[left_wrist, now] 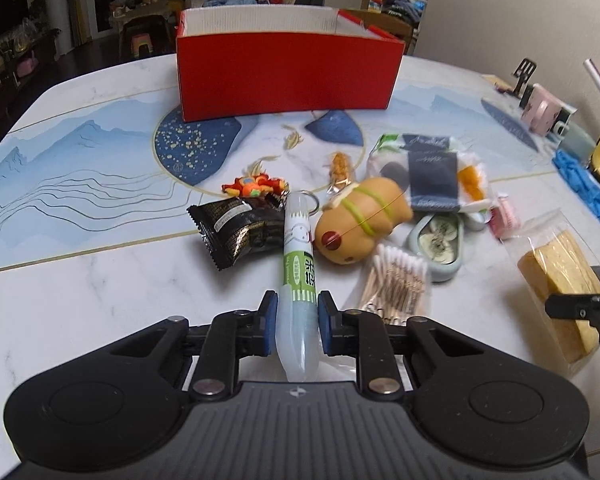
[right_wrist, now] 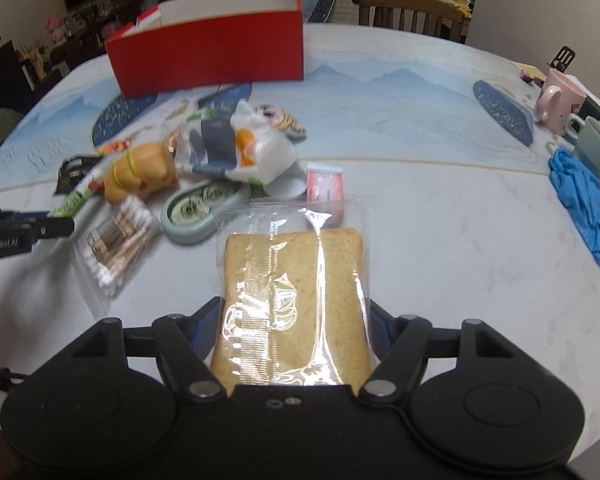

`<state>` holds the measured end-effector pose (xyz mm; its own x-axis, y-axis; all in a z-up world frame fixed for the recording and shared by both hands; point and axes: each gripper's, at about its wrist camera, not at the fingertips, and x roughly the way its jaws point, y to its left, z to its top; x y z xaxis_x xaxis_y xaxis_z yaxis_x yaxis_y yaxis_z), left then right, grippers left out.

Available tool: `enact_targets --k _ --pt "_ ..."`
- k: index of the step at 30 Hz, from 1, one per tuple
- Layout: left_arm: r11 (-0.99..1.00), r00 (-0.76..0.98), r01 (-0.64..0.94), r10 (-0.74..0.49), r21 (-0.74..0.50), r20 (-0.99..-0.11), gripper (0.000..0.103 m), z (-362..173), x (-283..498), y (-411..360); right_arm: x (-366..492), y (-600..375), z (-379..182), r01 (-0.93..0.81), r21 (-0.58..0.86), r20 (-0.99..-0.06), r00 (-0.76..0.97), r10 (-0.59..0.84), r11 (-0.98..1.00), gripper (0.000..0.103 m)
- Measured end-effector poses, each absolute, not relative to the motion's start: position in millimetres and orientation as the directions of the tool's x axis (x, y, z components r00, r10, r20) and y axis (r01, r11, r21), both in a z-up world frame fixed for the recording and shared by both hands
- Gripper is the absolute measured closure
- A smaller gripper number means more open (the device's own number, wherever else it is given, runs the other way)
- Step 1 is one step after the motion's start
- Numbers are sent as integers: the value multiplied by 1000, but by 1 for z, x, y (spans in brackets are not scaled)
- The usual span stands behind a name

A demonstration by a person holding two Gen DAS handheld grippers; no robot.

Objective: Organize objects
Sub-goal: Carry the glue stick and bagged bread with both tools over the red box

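My left gripper (left_wrist: 297,312) is shut on a clear tube (left_wrist: 298,248) with a green label, its blue pads pressing on the tube's lower part. The tube points away toward the pile of small objects. My right gripper (right_wrist: 294,320) is shut on a slice of bread in a clear bag (right_wrist: 296,272), which stands up between the fingers. The same bagged bread (left_wrist: 556,276) appears at the right edge of the left wrist view. An open red box (left_wrist: 288,72) stands at the far side of the table, also visible as the red box (right_wrist: 208,56) at upper left.
The pile holds a tan capybara toy (left_wrist: 360,224), a black snack packet (left_wrist: 236,228), bagged cotton swabs (left_wrist: 396,284), a pale green dish (left_wrist: 440,244) and a white bag (left_wrist: 432,172). Blue gloves (right_wrist: 584,204) and a pink mug (right_wrist: 558,100) sit at the right.
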<state>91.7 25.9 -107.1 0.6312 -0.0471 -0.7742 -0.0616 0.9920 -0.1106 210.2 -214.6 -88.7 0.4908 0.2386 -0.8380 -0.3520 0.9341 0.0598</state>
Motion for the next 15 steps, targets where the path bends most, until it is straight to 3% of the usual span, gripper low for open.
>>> enact_targets --k 12,15 --pt "973 667 -98 -91 -209 -739 85 -81 81 37 232 -203 -43 -402 101 -784 531 321 910 32" --pt "945 662 -138 -135 -297 -738 85 -80 81 46 241 -198 -36 -420 104 -780 528 336 901 32"
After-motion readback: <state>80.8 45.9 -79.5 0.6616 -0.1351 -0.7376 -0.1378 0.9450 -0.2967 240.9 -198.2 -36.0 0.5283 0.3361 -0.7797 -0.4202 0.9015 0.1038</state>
